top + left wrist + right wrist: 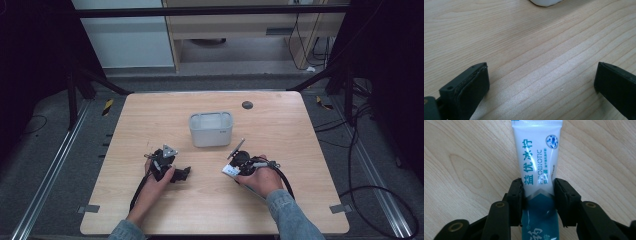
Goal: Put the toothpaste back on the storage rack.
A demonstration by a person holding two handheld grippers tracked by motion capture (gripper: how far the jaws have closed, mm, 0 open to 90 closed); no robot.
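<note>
I work at a pale wooden table with grey floor and dark frames around it; a grey bin stands mid-table. My right gripper clamps a white toothpaste tube across its width, near the table's front right, long axis running straight out from my jaws. My left gripper gapes wide over bare wood.

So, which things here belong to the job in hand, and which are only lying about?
Belonging to the job:
- toothpaste tube, clamped between the right tongs
- grey bin, standing mid-table, likely where the tube goes
- left tongs, open over bare wood

Only lying about:
- dark round disc near the table's far edge
</note>
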